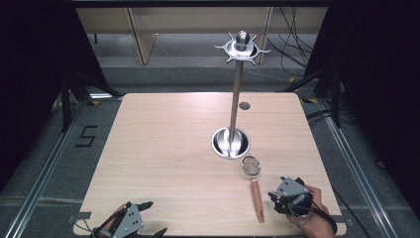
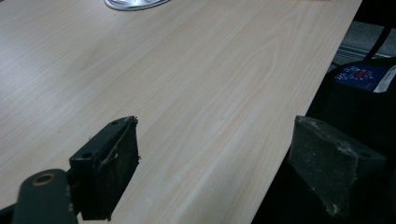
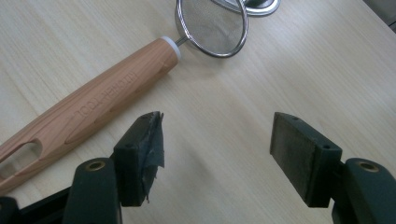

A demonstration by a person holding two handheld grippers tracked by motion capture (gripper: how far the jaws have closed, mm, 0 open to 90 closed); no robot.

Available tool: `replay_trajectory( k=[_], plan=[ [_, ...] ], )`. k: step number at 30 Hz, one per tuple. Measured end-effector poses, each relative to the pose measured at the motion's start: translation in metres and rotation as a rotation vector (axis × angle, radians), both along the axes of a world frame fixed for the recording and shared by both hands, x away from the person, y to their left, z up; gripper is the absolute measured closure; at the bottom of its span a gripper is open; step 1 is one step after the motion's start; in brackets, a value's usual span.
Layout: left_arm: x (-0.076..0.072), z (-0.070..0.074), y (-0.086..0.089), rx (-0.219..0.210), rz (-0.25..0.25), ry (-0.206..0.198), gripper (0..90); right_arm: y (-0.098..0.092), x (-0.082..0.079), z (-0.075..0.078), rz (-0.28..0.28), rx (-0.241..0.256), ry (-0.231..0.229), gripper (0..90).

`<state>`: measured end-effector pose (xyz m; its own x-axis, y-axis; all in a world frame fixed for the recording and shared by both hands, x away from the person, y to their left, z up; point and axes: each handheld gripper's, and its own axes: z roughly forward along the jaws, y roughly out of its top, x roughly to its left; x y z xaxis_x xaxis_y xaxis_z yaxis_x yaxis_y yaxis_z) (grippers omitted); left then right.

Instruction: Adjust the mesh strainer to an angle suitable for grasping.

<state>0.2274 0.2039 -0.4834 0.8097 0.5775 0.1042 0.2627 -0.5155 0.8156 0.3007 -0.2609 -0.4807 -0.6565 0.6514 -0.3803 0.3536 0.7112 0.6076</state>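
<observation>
A small mesh strainer [image 1: 251,165] with a wooden handle [image 1: 257,200] lies on the table right of centre, mesh end toward the stand. In the right gripper view the handle [image 3: 88,114] runs off to the left of my jaws and the mesh ring [image 3: 212,25] lies ahead. My right gripper [image 1: 278,196] rests just right of the handle, open and holding nothing [image 3: 215,149]. A tall metal utensil stand [image 1: 236,94] rises from a round base [image 1: 231,142] at the table's middle. My left gripper [image 1: 148,218] sits at the front left edge, open and holding nothing [image 2: 215,163].
The light wooden table [image 1: 163,148] has a small round grommet [image 1: 244,105] behind the stand. The stand's hook crown [image 1: 241,48] spreads wide at the top. Cables lie on the floor at the back right. The table's front edge [image 2: 299,116] runs between my left jaws.
</observation>
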Motion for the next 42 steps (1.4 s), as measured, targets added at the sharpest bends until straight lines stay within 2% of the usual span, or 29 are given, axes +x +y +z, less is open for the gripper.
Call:
replay_trajectory(
  k=[1, 3, 4, 5, 7, 10, 12, 13, 15, 17, 19, 20, 21, 24, 25, 26, 27, 28, 30, 31, 33, 34, 36, 37, 38, 39, 40, 41, 42],
  plan=[
    [0.0, -0.001, 0.0, -0.008, 0.006, -0.009, 15.0, 0.0, 0.0, 0.0, 0.004, -0.005, 0.004, 36.0],
    [0.0, 0.0, 0.0, 0.008, 0.003, -0.014, 15.0, 0.0, 0.0, 0.0, 0.005, -0.005, 0.004, 36.4],
    [0.0, 0.0, 0.0, -0.003, 0.004, -0.014, 15.0, 0.0, 0.0, 0.0, 0.005, -0.006, 0.003, 37.0],
    [0.0, 0.0, 0.0, -0.004, 0.005, -0.012, 15.0, 0.0, -0.001, 0.0, 0.008, -0.006, 0.01, 43.3],
    [0.0, 0.0, 0.001, 0.007, 0.002, -0.014, 15.0, 0.0, -0.002, 0.001, 0.017, -0.013, 0.01, 47.8],
    [0.0, 0.0, 0.001, 0.009, 0.002, -0.015, 15.0, 0.0, -0.002, 0.002, 0.025, -0.017, 0.01, 51.2],
    [0.0, -0.001, -0.001, -0.007, 0.006, -0.013, 15.0, 0.0, -0.002, 0.002, 0.033, -0.023, 0.008, 53.1],
    [0.0, 0.0, 0.0, -0.006, 0.005, -0.007, 15.0, 0.0, -0.002, 0.002, 0.036, -0.029, 0.008, 58.2],
    [0.0, 0.0, 0.001, 0.009, 0.003, -0.016, 15.0, 0.0, -0.002, 0.002, 0.037, -0.026, 0.011, 61.2],
    [0.0, 0.0, 0.001, 0.007, 0.003, -0.014, 15.0, 0.0, -0.004, 0.003, 0.046, -0.023, 0.019, 68.1],
    [0.0, 0.0, 0.0, -0.004, 0.005, -0.013, 15.1, 0.001, -0.004, 0.003, 0.059, -0.03, 0.019, 70.9],
    [0.0, 0.0, 0.0, 0.007, 0.004, -0.015, 15.0, 0.002, -0.005, 0.003, 0.048, -0.032, 0.018, 72.2],
    [0.0, 0.0, 0.0, 0.001, 0.001, -0.005, 15.1, 0.003, -0.004, 0.002, 0.069, -0.033, 0.016, 75.3],
    [0.0, 0.001, 0.001, 0.012, 0.001, -0.009, 15.0, 0.004, -0.005, 0.002, 0.063, -0.025, 0.032, 77.6],
    [0.0, 0.0, 0.0, -0.004, 0.005, -0.015, 15.0, 0.004, -0.005, 0.001, 0.076, -0.03, 0.036, 79.2],
    [0.0, 0.0, 0.0, 0.006, 0.004, -0.015, 15.1, 0.006, -0.006, 0.0, 0.084, -0.026, 0.051, 81.1],
    [0.0, 0.0, 0.0, -0.002, 0.001, -0.012, 15.1, 0.006, -0.006, 0.0, 0.084, -0.026, 0.051, 81.1],
    [-0.001, 0.0, 0.0, -0.014, 0.003, 0.002, 15.1, 0.008, -0.006, -0.001, 0.097, -0.026, 0.053, 82.6],
    [0.0, 0.0, 0.0, -0.001, 0.002, -0.006, 15.1, 0.008, -0.007, -0.001, 0.088, -0.021, 0.053, 83.0],
    [0.0, 0.001, 0.001, 0.009, 0.0, -0.008, 15.1, 0.01, -0.006, -0.002, 0.101, -0.022, 0.058, 83.4],
    [0.0, 0.0, 0.0, -0.013, 0.004, -0.003, 15.1, 0.012, -0.008, -0.002, 0.093, -0.012, 0.077, 84.1],
    [0.0, 0.0, 0.0, -0.001, 0.002, -0.004, 15.1, 0.013, -0.009, -0.003, 0.086, -0.004, 0.085, 84.6],
    [0.0, 0.001, 0.001, 0.011, 0.0, -0.009, 15.1, 0.015, -0.008, -0.006, 0.097, -0.027, 0.104, 85.5],
    [0.0, 0.0, 0.0, -0.01, 0.002, -0.006, 15.1, 0.015, -0.008, -0.006, 0.097, -0.027, 0.104, 85.5],
    [-0.001, 0.0, 0.0, -0.014, 0.004, 0.0, 15.1, 0.015, -0.007, -0.007, 0.138, -0.041, 0.09, 85.7],
    [0.0, 0.0, 0.0, -0.012, 0.004, -0.004, 15.1, 0.016, -0.006, -0.008, 0.137, -0.046, 0.11, 85.9],
    [0.0, 0.001, 0.001, 0.01, -0.001, -0.007, 15.1, 0.017, -0.008, -0.008, 0.119, -0.039, 0.123, 86.2],
    [0.0, 0.001, 0.001, 0.01, -0.001, -0.007, 15.1, 0.017, -0.008, -0.008, 0.119, -0.039, 0.123, 86.2],
    [-0.001, 0.0, 0.0, -0.014, 0.004, -0.004, 15.1, 0.017, -0.007, -0.009, 0.142, -0.047, 0.113, 86.3]
  ],
)
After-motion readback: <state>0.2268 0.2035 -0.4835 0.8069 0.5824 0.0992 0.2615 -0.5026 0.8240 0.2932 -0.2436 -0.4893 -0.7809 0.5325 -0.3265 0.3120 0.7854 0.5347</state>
